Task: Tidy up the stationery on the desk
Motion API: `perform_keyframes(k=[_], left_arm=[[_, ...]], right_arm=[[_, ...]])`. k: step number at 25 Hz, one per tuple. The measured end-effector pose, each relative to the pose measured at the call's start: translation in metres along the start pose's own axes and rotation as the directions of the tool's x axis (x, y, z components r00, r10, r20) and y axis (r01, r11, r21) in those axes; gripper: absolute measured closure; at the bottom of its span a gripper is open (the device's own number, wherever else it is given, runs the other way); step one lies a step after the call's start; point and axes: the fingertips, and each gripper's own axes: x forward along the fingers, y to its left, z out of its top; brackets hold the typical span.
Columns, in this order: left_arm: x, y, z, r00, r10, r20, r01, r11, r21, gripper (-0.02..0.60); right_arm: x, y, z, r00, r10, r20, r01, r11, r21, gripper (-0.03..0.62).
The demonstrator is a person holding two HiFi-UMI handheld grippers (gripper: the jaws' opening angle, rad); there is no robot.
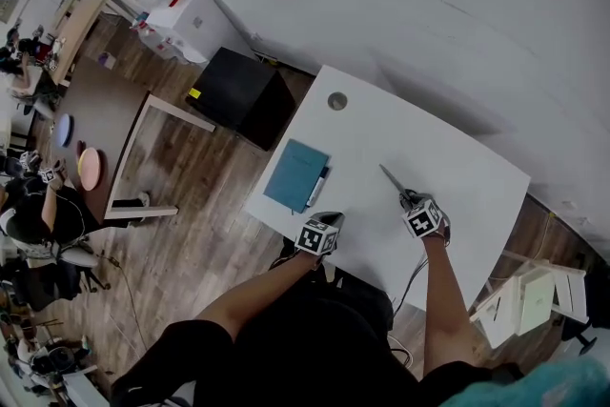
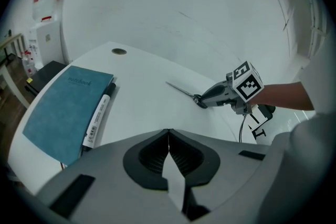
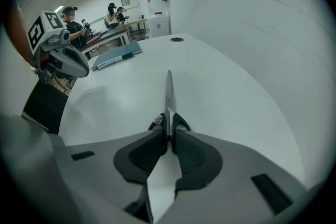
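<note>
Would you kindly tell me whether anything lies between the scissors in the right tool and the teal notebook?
Nothing visible does: the white desk is bare between the black-handled metal scissors in the right tool and the teal notebook. Only a black-and-white marker lies along the notebook's scissors-facing edge.

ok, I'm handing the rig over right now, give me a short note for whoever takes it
Left gripper: jaws shut, empty, at the near edge of the desk.
Right gripper: jaws shut on the scissors at the handles, blades pointing away.
Notebook lies at the desk's left end, marker alongside its edge.
Done: scissors gripped.
Left: probably set them by the notebook.
</note>
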Motion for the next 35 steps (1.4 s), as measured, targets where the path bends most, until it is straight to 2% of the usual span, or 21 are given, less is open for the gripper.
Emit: perform_keyframes(k=[3, 5, 7, 9, 11, 12, 13, 16, 19, 27, 32, 35], left_arm=[[-0.006, 0.006, 0.003, 1.0, 0.002, 0.027, -0.001, 1.0, -0.015, 0.568], [-0.011, 0.014, 0.002, 0.999, 0.002, 0.037, -0.001, 0.999, -0.036, 0.568], [-0.018, 0.026, 0.0, 0.999, -0.001, 0.04, 0.003, 0.998, -0.055, 0.568], [-0.024, 0.036, 0.004, 0.999, -0.012, 0.042, 0.014, 0.999, -0.048, 0.568], [-0.03, 0.044, 0.011, 0.999, -0.028, 0.046, 0.028, 0.999, -0.015, 0.568], [-0.032, 0.048, 0.014, 0.998, -0.034, 0.048, 0.034, 0.999, 0.005, 0.568], [-0.035, 0.053, 0.018, 0.998, -0.04, 0.049, 0.038, 0.999, 0.022, 0.568], [-0.041, 0.073, 0.028, 0.998, -0.055, 0.043, 0.053, 0.997, 0.059, 0.568], [-0.047, 0.088, 0.032, 0.997, -0.078, 0.026, 0.075, 0.993, 0.089, 0.568], [-0.056, 0.123, 0.035, 0.986, -0.16, -0.037, 0.164, 0.974, 0.154, 0.568], [-0.054, 0.138, 0.028, 0.977, -0.194, -0.087, 0.207, 0.961, 0.185, 0.568], [-0.053, 0.143, 0.026, 0.973, -0.209, -0.103, 0.226, 0.951, 0.21, 0.568]], right_arm=[[-0.012, 0.011, 0.004, 0.996, -0.028, 0.086, 0.015, 0.989, 0.148, 0.508], [-0.018, 0.027, 0.006, 0.987, -0.04, 0.153, -0.01, 0.95, 0.314, 0.508], [-0.017, 0.047, 0.011, 0.975, -0.053, 0.215, -0.059, 0.873, 0.484, 0.508], [-0.015, 0.063, 0.015, 0.964, -0.088, 0.253, -0.097, 0.766, 0.635, 0.508], [-0.014, 0.077, 0.02, 0.957, -0.132, 0.259, -0.108, 0.667, 0.737, 0.508], [-0.013, 0.085, 0.025, 0.956, -0.145, 0.255, -0.107, 0.637, 0.763, 0.508], [-0.011, 0.094, 0.031, 0.956, -0.152, 0.25, -0.104, 0.622, 0.776, 0.508], [-0.003, 0.12, 0.054, 0.959, -0.159, 0.236, -0.096, 0.603, 0.792, 0.508], [0.005, 0.14, 0.071, 0.958, -0.182, 0.22, -0.085, 0.555, 0.828, 0.508], [0.019, 0.176, 0.103, 0.947, -0.291, 0.135, 0.013, 0.457, 0.889, 0.508], [0.039, 0.207, 0.116, 0.947, -0.297, 0.12, -0.008, 0.352, 0.936, 0.508], [0.045, 0.22, 0.118, 0.944, -0.321, 0.08, 0.033, 0.331, 0.943, 0.508]])
